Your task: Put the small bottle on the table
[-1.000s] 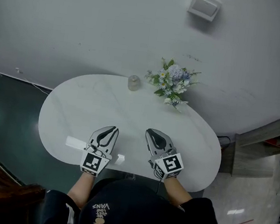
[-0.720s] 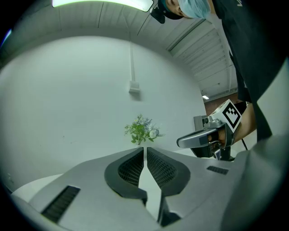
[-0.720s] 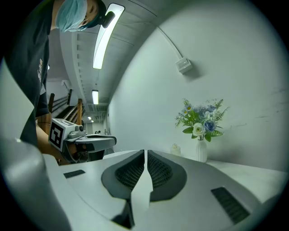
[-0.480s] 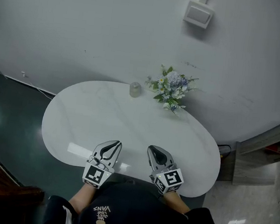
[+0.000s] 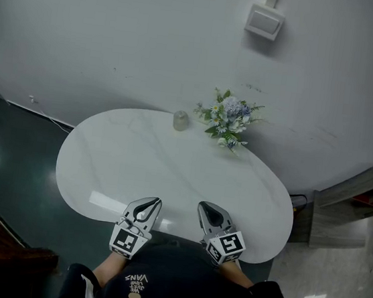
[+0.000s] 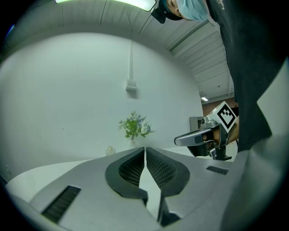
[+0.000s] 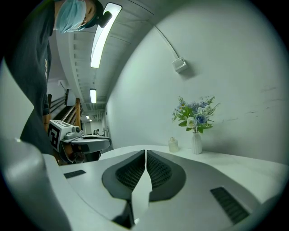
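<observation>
The small pale bottle (image 5: 180, 120) stands upright at the far edge of the white oval table (image 5: 125, 157), next to the flower vase. It shows small in the left gripper view (image 6: 109, 150) and in the right gripper view (image 7: 173, 145). My left gripper (image 5: 156, 203) sits at the table's near edge, shut with nothing between its jaws (image 6: 145, 150). My right gripper (image 5: 203, 208) lies beside it, also shut and empty (image 7: 145, 152). Both grippers are far from the bottle.
A white vase of blue and white flowers (image 5: 229, 116) stands at the table's far side, right of the bottle. A grey wall with a white box (image 5: 264, 21) is behind. A wooden shelf unit (image 5: 352, 199) stands to the right, dark floor to the left.
Both grippers have drawn back toward the near edge of the table and the person. The bottle and flowers have not moved on the table.
</observation>
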Available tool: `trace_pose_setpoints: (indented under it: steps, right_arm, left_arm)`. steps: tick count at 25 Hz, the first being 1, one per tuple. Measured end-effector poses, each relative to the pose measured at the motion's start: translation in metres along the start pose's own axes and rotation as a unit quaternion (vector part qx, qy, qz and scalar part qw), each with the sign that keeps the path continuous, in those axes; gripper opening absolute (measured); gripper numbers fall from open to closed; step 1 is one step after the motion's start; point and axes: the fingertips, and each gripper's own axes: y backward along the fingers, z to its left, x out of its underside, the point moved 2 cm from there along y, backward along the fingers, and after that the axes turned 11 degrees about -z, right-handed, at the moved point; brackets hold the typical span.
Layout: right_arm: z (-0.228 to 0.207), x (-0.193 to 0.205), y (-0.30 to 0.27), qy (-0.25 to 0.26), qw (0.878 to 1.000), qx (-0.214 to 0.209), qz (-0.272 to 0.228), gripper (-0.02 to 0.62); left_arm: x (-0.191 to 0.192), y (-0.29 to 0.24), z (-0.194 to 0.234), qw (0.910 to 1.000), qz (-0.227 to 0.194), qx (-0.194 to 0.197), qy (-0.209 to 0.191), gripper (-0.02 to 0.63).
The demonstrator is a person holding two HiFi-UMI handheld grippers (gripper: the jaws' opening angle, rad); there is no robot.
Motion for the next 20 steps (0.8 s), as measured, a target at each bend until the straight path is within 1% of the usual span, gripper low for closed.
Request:
trace_pose_setpoints:
  steps: [5,9,14,18,20]
  right_arm:
    - [0.005,0.001,0.001,0.007,1.000,-0.002,0.007,0.046]
    - [0.006,0.001,0.001,0.005,1.000,0.000,0.006,0.044]
    - [0.006,-0.002,0.002,0.007,1.000,0.003,0.003,0.044]
    - [0.005,-0.007,0.003,0.009,1.000,0.006,0.000,0.043]
    - [0.005,-0.008,0.003,0.009,1.000,0.006,-0.001,0.043]
  left_arm:
    - [0.001,0.009,-0.001,1.0000,0.004,0.000,0.004,0.031]
    - [-0.003,0.011,-0.001,1.0000,0.000,0.002,0.003,0.029]
    - [-0.001,0.014,-0.002,0.9999,0.009,0.007,-0.004,0.029]
    - [-0.006,0.012,-0.005,0.9999,0.001,0.012,-0.003,0.029]
    - [-0.005,0.012,-0.006,0.9998,0.004,0.017,-0.005,0.029]
